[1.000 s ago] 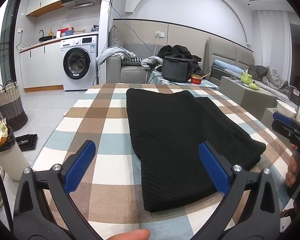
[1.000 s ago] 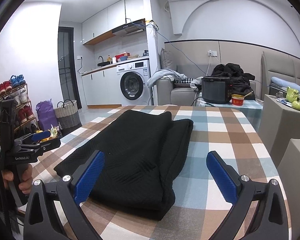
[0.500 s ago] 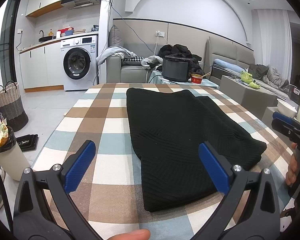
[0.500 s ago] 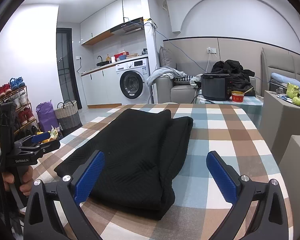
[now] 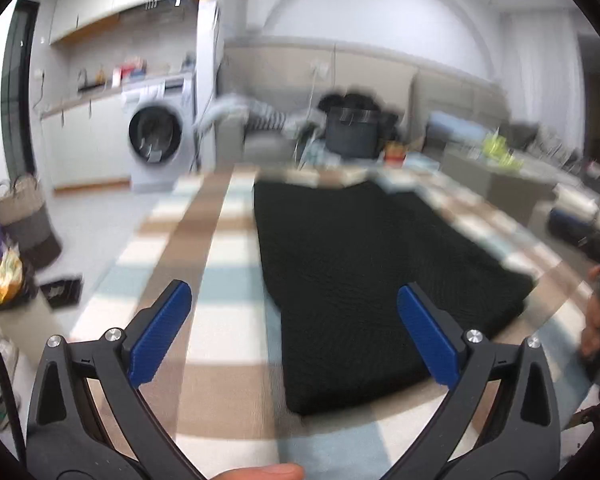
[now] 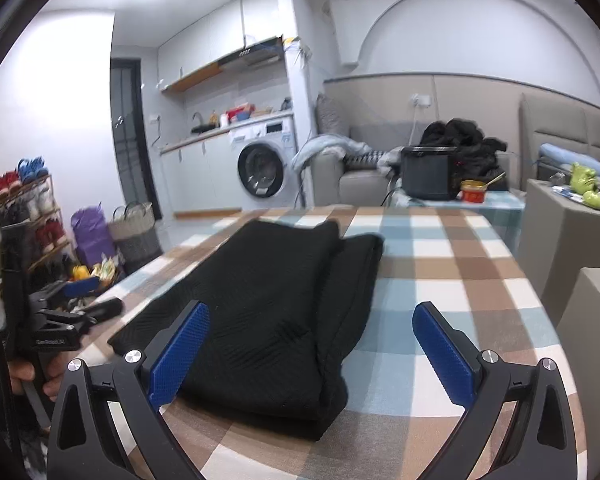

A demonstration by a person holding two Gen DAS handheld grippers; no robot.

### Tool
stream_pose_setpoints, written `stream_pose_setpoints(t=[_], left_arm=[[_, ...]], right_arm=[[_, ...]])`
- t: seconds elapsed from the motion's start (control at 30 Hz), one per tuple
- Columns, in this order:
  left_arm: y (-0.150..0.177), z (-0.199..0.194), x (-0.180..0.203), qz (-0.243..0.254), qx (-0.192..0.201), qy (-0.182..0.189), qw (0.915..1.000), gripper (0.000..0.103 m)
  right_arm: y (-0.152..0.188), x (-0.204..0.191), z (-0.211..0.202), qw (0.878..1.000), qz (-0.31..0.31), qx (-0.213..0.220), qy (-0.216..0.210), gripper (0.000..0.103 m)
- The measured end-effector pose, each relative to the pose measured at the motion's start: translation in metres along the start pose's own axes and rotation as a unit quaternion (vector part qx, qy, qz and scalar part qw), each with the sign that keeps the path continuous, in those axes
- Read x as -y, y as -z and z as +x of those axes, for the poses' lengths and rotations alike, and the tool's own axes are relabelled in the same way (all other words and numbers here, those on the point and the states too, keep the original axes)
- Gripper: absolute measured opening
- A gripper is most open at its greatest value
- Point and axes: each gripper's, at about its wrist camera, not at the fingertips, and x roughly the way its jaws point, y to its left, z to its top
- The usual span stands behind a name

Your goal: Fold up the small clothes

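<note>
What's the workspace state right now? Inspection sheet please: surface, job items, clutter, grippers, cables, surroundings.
Surface: table covered by a brown, blue and white checked cloth.
Job's things: one black garment lying flat on the table, partly folded lengthwise into layers; the left wrist view is motion-blurred.
Clutter: nothing seen on the table besides the garment.
Grippers: left gripper open, holding nothing, above the table near the garment's near end; right gripper open, holding nothing.
Cables: one cord hangs from a wall socket behind the sofa.
Surroundings: washing machine, sofa with clothes piled on it, shoe rack, woven basket.
</note>
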Motion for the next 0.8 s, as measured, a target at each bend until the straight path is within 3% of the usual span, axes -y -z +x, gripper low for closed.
stream_pose_setpoints(t=[0.03,0.1,0.43,0.8], left_arm=[[-0.002,-0.01,-0.005,-0.007,0.024,0.017,0.9996,0.102],[-0.001,-0.018,-0.011,-0.016,0.043,0.004,0.9989,0.102],[0.023,-0.021,-0.023,-0.009,0.019,-0.004,0.9998,0.102],[0.014,-0.023,-0.019,-0.008,0.018,-0.005,0.9998,0.102]], right_arm=[[0.001,0.002,0.0,1.0,0.004,-0.001,-0.007,0.103],[0.001,0.005,0.0,1.0,0.014,-0.005,-0.007,0.103],[-0.001,0.001,0.002,1.0,0.009,-0.013,-0.006,0.103],[-0.001,-0.002,0.004,1.0,0.003,-0.015,-0.003,0.103]])
